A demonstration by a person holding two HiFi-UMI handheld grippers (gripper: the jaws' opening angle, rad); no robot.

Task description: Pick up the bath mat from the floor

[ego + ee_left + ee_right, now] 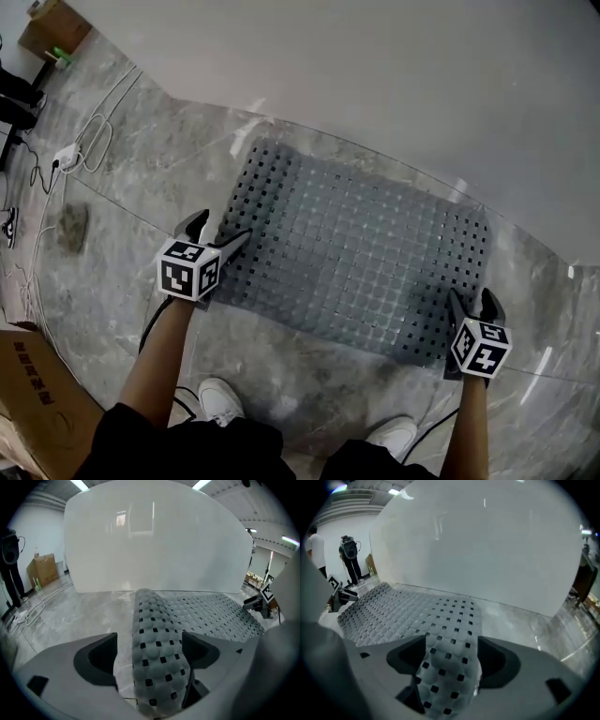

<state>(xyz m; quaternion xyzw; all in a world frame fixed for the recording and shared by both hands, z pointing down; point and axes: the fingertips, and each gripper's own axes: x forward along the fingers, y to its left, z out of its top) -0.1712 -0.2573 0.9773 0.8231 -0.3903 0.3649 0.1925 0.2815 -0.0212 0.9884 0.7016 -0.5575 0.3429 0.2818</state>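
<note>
Floor: grey marble-pattern tiled floor (122,225), meeting a large plain white panel (375,75) along its far edge.

Mat: grey rubber bath mat (356,253), rectangular, with square holes round the border and a bumpy middle. It is spread mostly flat on the floor, its far long side lying near the floor's far edge at the foot of the white panel. Its near long side faces the person's white shoes (220,401).

Brown cardboard box (37,394): at the floor's near left. White cable (94,141) is looped at the far left, well apart from the mat.

Left gripper (217,230): at the mat's near left corner. Jaws stand wide apart. In the left gripper view a raised ridge of the mat's holed border runs up between them. It lies close against one jaw, and bare floor shows between it and the other. Not clamped.

Right gripper (473,302): at the mat's near right corner. Jaws likewise wide apart. In the right gripper view a humped strip of holed border fills most of the gap between them. No squeeze visible; whether the strip brushes the pads I cannot tell.
</note>
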